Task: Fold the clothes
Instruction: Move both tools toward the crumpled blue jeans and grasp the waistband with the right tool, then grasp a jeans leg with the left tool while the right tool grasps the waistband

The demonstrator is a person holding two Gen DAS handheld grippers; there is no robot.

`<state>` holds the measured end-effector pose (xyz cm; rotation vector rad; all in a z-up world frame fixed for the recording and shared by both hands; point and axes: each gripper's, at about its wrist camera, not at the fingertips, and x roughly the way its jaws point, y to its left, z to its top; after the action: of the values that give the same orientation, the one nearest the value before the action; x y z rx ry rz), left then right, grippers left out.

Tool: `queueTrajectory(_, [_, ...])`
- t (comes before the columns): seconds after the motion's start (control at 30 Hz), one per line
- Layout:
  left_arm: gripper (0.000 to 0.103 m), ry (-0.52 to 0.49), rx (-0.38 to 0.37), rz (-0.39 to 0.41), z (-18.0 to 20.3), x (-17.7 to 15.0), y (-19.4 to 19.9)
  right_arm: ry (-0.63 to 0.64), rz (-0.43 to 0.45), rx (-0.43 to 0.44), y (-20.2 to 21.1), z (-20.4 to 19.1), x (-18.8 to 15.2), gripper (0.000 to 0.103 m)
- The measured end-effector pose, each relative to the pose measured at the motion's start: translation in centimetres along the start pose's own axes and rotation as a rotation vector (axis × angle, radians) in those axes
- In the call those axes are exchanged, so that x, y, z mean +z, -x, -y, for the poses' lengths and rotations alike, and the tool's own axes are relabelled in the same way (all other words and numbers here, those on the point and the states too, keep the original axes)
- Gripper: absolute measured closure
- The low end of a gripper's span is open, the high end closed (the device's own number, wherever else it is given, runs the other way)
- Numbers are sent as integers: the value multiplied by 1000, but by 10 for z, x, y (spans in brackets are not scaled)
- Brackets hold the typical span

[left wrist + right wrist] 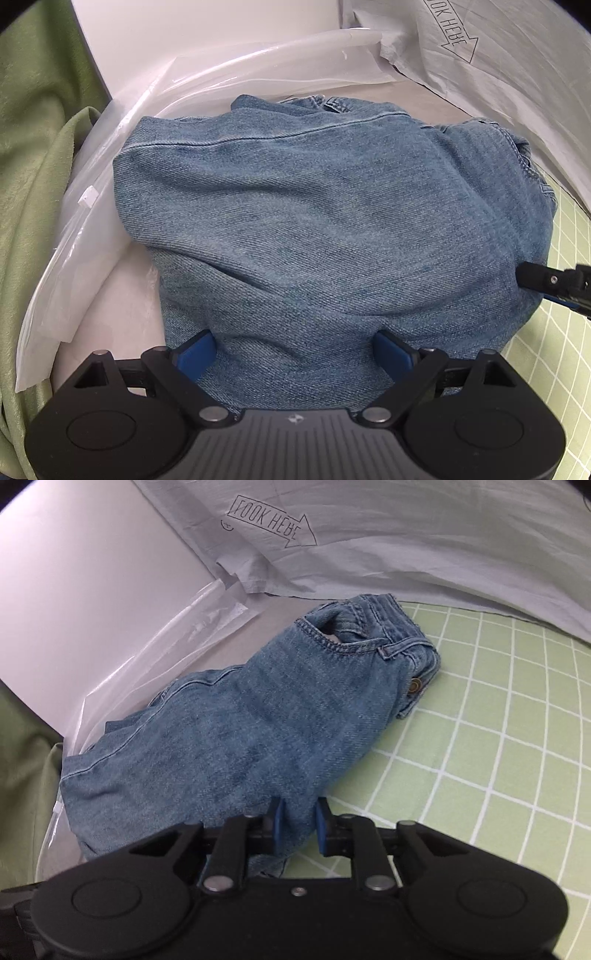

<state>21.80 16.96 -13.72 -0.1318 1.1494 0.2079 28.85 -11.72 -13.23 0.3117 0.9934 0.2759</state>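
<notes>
A folded pair of blue jeans lies partly on clear plastic and partly on the green checked cloth; in the right wrist view the jeans show the waistband and button at the far end. My left gripper is open, its blue pads wide apart on either side of the near denim edge. My right gripper is shut on the near corner of the jeans, denim pinched between its blue pads. The right gripper's finger also shows at the right edge of the left wrist view.
Clear plastic bags lie left of and under the jeans. A grey garment printed "LOOK HERE" lies behind. Green fabric hangs at the left. The green grid cloth spreads to the right. A white wall stands behind.
</notes>
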Motion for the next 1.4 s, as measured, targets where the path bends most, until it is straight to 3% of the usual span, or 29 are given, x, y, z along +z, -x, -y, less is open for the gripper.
queueTrajectory(0.1, [12, -5, -16, -2, 1, -7, 9, 24, 24, -14, 11, 1, -6, 88])
queueTrajectory(0.23, [13, -5, -67, 7, 3, -27, 33, 78, 63, -105, 39, -14, -26, 88])
queueTrajectory(0.33, [13, -28, -84, 39, 9, -51, 55, 67, 84, -154, 73, 7, -55, 88])
queueTrajectory(0.47, [13, -36, -120, 52, 21, -84, 82, 37, 113, -276, 135, 59, -104, 88])
queueTrajectory(0.5, [13, -44, -128, 52, 27, -92, 87, 29, 115, -336, 151, 74, -117, 102])
queueTrajectory(0.57, [13, -64, -142, 51, 41, -110, 96, 14, 118, -457, 185, 104, -143, 103])
queueTrajectory(0.63, [13, -82, -158, 47, 55, -130, 106, 21, 120, -660, 221, 143, -173, 103])
queueTrajectory(0.7, [13, -96, -179, 32, 69, -149, 113, -77, 96, -737, 258, 191, -201, 103])
queueTrajectory(0.77, [12, -111, -195, 18, 82, -162, 118, -182, 91, -764, 294, 231, -223, 103])
queueTrajectory(0.87, [12, -122, -194, 23, 102, -174, 128, -218, 124, -754, 323, 247, -234, 101])
queueTrajectory(1.07, [12, -94, -173, 68, 115, -169, 141, -189, 145, -618, 305, 241, -211, 73])
queueTrajectory(1.13, [12, -82, -163, 77, 115, -159, 140, -177, 167, -579, 294, 232, -195, 55])
queueTrajectory(1.2, [12, -78, -160, 93, 115, -145, 137, -166, 205, -542, 285, 223, -176, 14])
queueTrajectory(1.23, [11, -70, -152, 102, 114, -135, 134, -161, 225, -524, 280, 219, -166, 7])
queueTrajectory(1.3, [11, -50, -134, 119, 111, -114, 125, -172, 260, -505, 268, 221, -143, 3])
queueTrajectory(1.4, [7, 2, -118, 133, 104, -79, 108, -191, 242, -479, 240, 225, -101, 2])
